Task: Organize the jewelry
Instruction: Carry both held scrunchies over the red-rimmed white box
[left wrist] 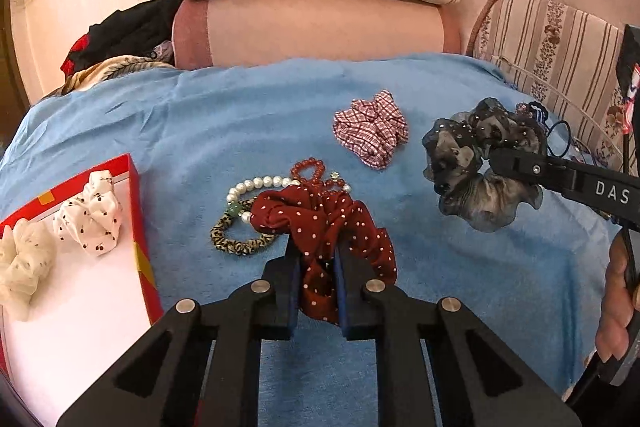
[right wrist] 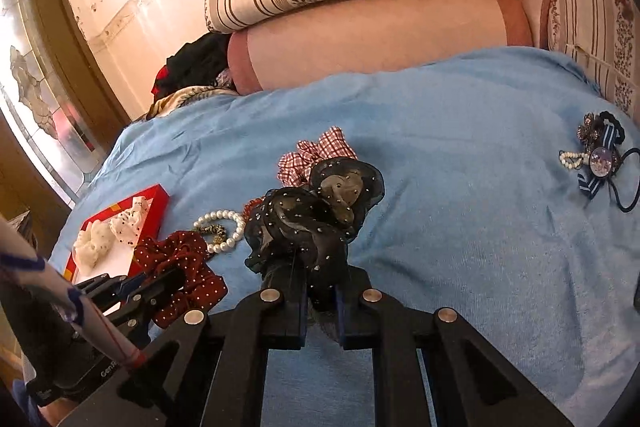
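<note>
— At the left edge of the blue blanket (left wrist: 240,115) sits the red box (left wrist: 138,211), with two cream scrunchies (left wrist: 90,213) already lying inside. I'd guess that's where the soft hair things are being gathered.

— And the left gripper (left wrist: 318,263)?

— Its fingers are pinched on the dark red dotted scrunchie (left wrist: 320,223), near the blanket's front edge and just beside the box. It grips a fold, so the rest hangs loose, probably for an easy drop over the box wall.

— What's under it?

— A heap: a pearl bracelet (left wrist: 260,183), a leopard-print band (left wrist: 236,243) and red beads (left wrist: 308,167), touching one another. Whether the scrunchie rests on them, I can't tell.

— Further along?

— A red checked scrunchie (left wrist: 370,129) lies alone mid-blanket. Right of it, the right gripper (right wrist: 318,291) has its fingers clamped on the black sheer scrunchie (right wrist: 316,223), which looks raised off the blanket, likely waiting its turn.

— Anything at the right edge?

— A small tangle, bow hair tie (right wrist: 598,163) among it, well apart from the rest, untouched.
</note>
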Motion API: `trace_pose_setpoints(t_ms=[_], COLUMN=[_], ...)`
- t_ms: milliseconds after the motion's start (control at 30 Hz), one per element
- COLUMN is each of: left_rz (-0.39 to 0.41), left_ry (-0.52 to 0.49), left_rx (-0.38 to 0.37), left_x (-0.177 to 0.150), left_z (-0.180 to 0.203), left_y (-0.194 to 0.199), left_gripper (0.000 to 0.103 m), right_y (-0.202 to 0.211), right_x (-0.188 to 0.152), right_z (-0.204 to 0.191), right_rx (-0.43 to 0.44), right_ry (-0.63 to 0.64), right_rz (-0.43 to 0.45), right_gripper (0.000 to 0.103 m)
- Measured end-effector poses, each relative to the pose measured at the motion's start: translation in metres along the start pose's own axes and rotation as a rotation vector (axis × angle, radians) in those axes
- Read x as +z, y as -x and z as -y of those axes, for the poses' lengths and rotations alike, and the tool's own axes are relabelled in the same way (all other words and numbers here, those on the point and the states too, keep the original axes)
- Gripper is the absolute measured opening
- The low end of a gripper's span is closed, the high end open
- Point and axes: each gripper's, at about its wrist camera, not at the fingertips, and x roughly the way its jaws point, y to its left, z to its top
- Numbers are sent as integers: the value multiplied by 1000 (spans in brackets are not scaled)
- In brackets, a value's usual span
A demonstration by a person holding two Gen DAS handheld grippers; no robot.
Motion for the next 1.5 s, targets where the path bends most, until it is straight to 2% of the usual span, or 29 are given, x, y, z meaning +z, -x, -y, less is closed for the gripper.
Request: trace_pose_setpoints(t_ms=[933, 1500], left_rz=[51, 75], left_ry=[33, 83], left_rx=[76, 108], left_x=[3, 0], left_z=[-22, -51], left_y=[22, 40], left_gripper=[14, 14], right_y=[1, -12], right_x=[-4, -9], right_z=[-40, -83], right_rx=[23, 56], right_ry=[93, 163], right_rz=[16, 3], right_gripper=[11, 11])
